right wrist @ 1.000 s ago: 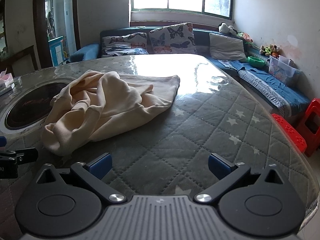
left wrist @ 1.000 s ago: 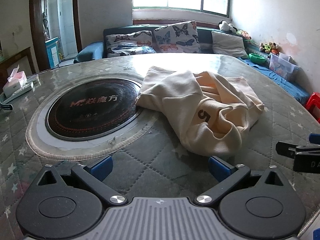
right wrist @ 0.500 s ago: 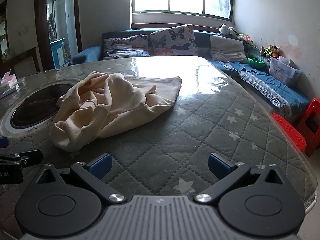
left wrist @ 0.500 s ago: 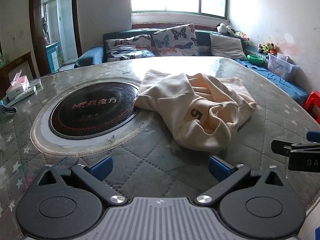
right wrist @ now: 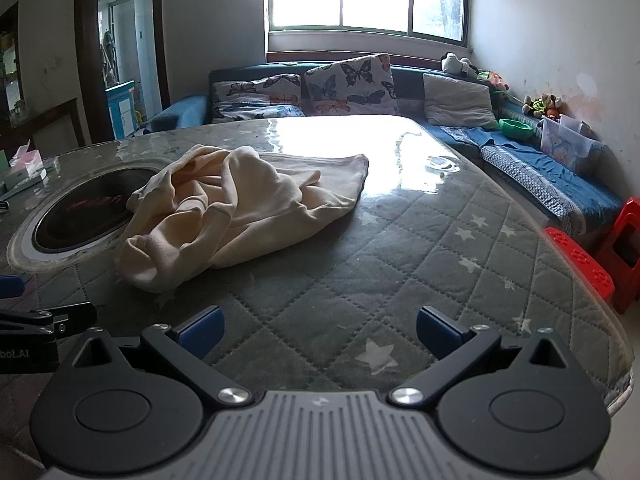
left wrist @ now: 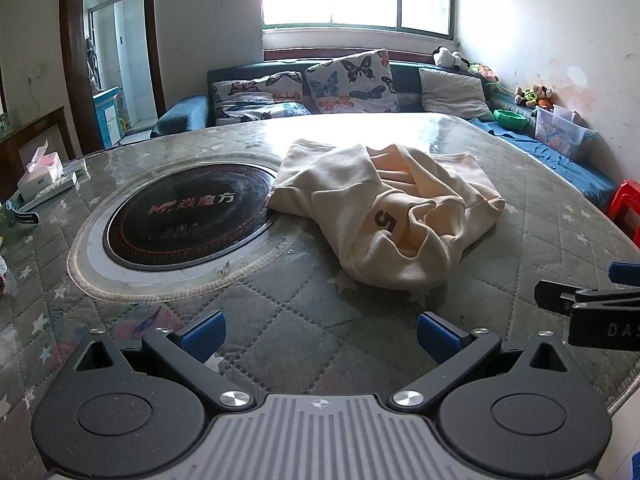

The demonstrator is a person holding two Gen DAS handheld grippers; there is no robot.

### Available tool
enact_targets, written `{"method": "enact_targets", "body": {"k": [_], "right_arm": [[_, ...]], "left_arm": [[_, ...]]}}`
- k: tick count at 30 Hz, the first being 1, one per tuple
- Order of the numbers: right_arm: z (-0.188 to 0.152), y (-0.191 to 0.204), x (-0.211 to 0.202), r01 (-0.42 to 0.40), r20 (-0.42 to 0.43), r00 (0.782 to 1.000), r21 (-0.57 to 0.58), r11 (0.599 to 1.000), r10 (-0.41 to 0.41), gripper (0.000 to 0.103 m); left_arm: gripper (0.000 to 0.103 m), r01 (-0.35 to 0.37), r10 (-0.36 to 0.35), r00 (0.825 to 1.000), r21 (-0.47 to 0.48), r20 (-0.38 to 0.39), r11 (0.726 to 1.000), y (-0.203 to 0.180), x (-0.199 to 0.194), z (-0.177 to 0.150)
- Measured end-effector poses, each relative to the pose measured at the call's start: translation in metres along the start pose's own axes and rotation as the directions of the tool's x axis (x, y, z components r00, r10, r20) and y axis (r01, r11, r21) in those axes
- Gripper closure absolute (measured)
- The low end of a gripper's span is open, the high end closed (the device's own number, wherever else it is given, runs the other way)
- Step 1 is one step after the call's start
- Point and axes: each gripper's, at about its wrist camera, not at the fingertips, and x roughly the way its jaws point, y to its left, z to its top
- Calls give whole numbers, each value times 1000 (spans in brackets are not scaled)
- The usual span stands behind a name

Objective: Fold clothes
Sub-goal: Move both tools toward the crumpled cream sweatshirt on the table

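— How far along are you?

— Not started. The cream garment (left wrist: 384, 216) lies crumpled on the table (left wrist: 304, 320), its edge over the round cooktop (left wrist: 188, 216). My left fingers (left wrist: 320, 330) and right fingers (right wrist: 318, 326) are spread wide, holding nothing, short of the cloth.

— Any writing?

— A dark "5" on the fabric. The cooktop's print starts "M"; the rest I can't read.

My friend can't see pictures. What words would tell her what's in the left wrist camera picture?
A crumpled cream-coloured fabric garment with a dark number 5 lies unfolded on a grey quilted star-patterned tabletop, its edge overlapping a round black glass cooktop. The left tongs sit open in front of it, holding nothing, and the right tongs poke in from the right edge.
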Motion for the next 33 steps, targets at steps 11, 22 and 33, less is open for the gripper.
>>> {"method": "enact_targets", "body": {"k": [11,22,33], "right_arm": [[-5,0,-5,0,2,1000,4,1000,0,0],[-4,0,-1,-3,-7,1000,6,1000,3,0],[-1,0,7,-6,-24,1000,11,1000,6,0]], "left_arm": [[0,10,-10,1000,16,-4,1000,-8,-3,-6],[0,7,-7,1000,23,-14,1000,-11,0,-2],[0,15,-13,999,44,-32,999,-15,9,1]]}}
